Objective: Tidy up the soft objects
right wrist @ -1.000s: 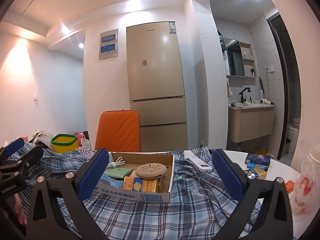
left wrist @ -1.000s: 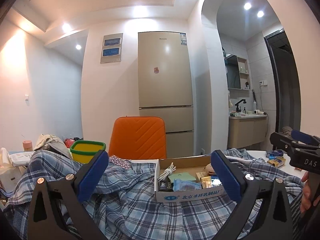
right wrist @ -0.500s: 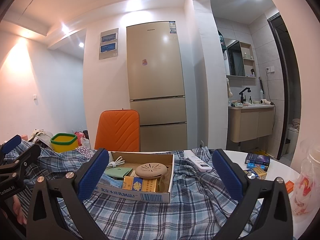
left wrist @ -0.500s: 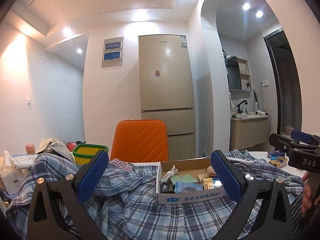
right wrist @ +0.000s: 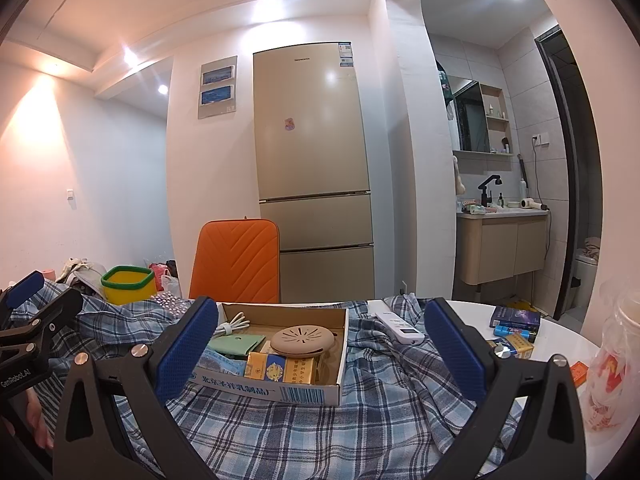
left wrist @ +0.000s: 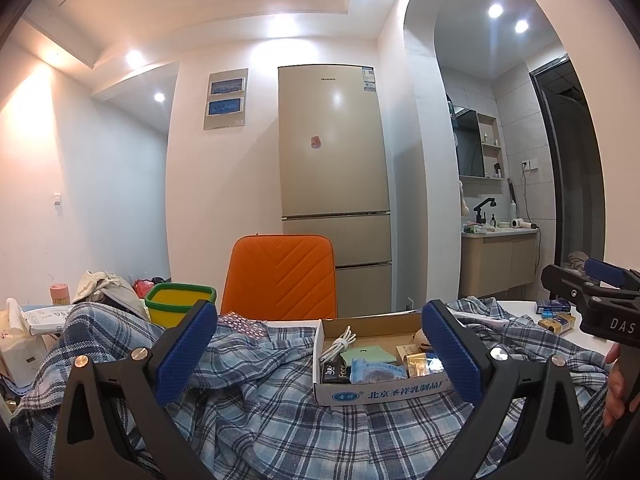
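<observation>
A crumpled blue plaid shirt (left wrist: 260, 396) (right wrist: 360, 424) is spread over the white round table (right wrist: 560, 344). On the cloth sits an open cardboard box (left wrist: 380, 394) (right wrist: 280, 390) holding a white cable, a green wallet, packets and a tan round disc (right wrist: 303, 340). My left gripper (left wrist: 320, 352) is open above the shirt, with the box partly between its fingers. My right gripper (right wrist: 322, 346) is also open, hovering over the box and shirt. Neither holds anything. Each gripper shows at the edge of the other's view.
A white remote (right wrist: 400, 326) lies on the shirt right of the box. Small boxes (right wrist: 514, 330) and a plastic bag (right wrist: 612, 372) are at the table's right. An orange chair (left wrist: 280, 276) stands behind, with a yellow-green bin (left wrist: 178, 306), clutter at left, and a fridge (left wrist: 334, 184).
The left wrist view has tilted up slightly over the second, so table and box sit lower in frame. The right gripper has hardly moved. Both stay open.
</observation>
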Motion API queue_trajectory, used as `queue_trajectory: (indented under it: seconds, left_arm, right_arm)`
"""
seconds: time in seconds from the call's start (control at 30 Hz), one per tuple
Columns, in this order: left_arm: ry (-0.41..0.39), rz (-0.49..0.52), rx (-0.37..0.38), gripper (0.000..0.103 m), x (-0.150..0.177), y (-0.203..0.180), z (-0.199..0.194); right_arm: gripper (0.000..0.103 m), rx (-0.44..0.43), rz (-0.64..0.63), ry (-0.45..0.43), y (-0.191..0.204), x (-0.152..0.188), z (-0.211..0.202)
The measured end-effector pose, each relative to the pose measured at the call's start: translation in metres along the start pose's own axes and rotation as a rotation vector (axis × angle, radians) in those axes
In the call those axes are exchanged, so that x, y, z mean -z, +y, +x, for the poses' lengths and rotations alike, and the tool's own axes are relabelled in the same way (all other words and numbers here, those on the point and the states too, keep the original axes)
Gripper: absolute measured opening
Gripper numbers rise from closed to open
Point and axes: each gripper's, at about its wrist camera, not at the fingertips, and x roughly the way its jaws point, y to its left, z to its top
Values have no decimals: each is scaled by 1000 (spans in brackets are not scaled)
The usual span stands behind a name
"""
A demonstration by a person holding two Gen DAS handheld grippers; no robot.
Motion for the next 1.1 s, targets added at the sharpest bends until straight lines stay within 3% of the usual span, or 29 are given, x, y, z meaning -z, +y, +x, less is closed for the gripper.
queue_trajectory:
  seconds: [1.1]
  left_arm:
    - [14, -2, -7, 103, 3, 2, 0]
  right_arm:
    - [103, 0, -4, -2, 1, 0, 0]
